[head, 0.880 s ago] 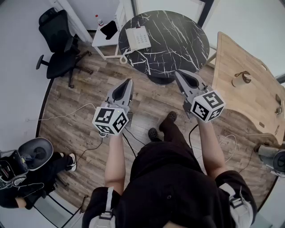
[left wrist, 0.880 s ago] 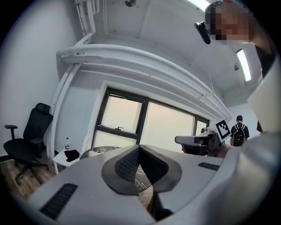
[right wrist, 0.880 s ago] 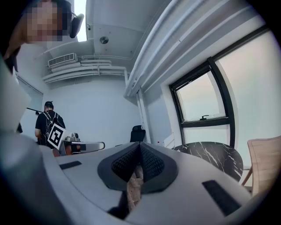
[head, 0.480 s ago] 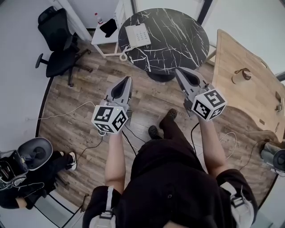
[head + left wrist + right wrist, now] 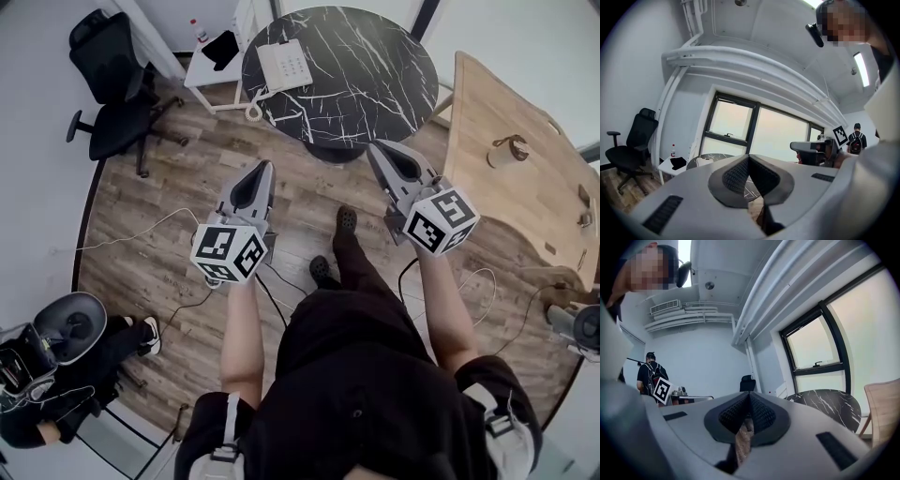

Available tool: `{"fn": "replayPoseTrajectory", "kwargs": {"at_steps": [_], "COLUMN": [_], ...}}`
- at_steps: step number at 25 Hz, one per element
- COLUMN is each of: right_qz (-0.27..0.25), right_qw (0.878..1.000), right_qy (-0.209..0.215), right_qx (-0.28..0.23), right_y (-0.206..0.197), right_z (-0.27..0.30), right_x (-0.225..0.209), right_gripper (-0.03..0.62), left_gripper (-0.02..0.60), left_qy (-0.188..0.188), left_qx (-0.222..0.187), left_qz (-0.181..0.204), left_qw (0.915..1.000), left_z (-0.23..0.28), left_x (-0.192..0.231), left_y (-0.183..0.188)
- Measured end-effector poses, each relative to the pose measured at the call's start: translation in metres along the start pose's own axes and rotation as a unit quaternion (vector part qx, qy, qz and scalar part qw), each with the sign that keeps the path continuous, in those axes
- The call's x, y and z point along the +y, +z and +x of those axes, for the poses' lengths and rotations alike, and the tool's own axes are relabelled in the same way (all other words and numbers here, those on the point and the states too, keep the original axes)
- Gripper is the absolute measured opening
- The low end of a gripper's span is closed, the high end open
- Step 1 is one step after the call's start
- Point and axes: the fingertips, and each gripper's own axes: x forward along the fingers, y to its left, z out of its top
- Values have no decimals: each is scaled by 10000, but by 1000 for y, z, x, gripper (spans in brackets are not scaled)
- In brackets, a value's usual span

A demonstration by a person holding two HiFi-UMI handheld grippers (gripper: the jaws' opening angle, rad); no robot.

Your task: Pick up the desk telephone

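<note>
The white desk telephone [image 5: 284, 65] lies at the left edge of the round black marble table [image 5: 375, 84], its coiled cord hanging over the rim. My left gripper [image 5: 265, 170] is held out over the wooden floor, well short of the table, jaws shut and empty. My right gripper [image 5: 377, 152] is beside it to the right, close to the table's near edge, also shut with nothing in it. In the left gripper view the table [image 5: 708, 158] shows small and far behind the closed left gripper [image 5: 749, 157]. The right gripper view has the table [image 5: 829, 404] at the right, past the right gripper [image 5: 750, 396].
A black office chair [image 5: 108, 84] stands at the far left. A small white side table [image 5: 211, 70] with a dark item and a bottle is beside the round table. A wooden desk [image 5: 511, 178] runs along the right. Cables trail on the floor. A seated person [image 5: 56, 375] is at lower left.
The person has stepped forward toward the round table; both grippers have moved with them and sit a little closer to it. Both stay shut.
</note>
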Motion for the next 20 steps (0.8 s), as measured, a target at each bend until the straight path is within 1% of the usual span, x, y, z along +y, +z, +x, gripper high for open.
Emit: {"fn": "replayPoseTrajectory", "kwargs": {"at_steps": [3, 7, 13, 20], "right_qz": [12, 112, 111, 191], "right_qw": [10000, 9999, 9997, 9993], "right_qy": [-3, 40, 188, 315], "right_qx": [18, 18, 71, 39], "right_y": [-2, -3, 7, 24], "right_z": [7, 23, 61, 109], "right_x": [-9, -24, -47, -88], "right_gripper": [29, 29, 29, 29], "left_gripper": [15, 15, 15, 15], "left_qy": [18, 60, 264, 389], "left_qx": [5, 89, 174, 182], "left_qz": [-44, 11, 84, 231], "left_qw": [10000, 9999, 9995, 9988], "left_z": [9, 25, 55, 103], "left_x": [6, 14, 40, 65], "left_y": [-2, 0, 9, 30]}}
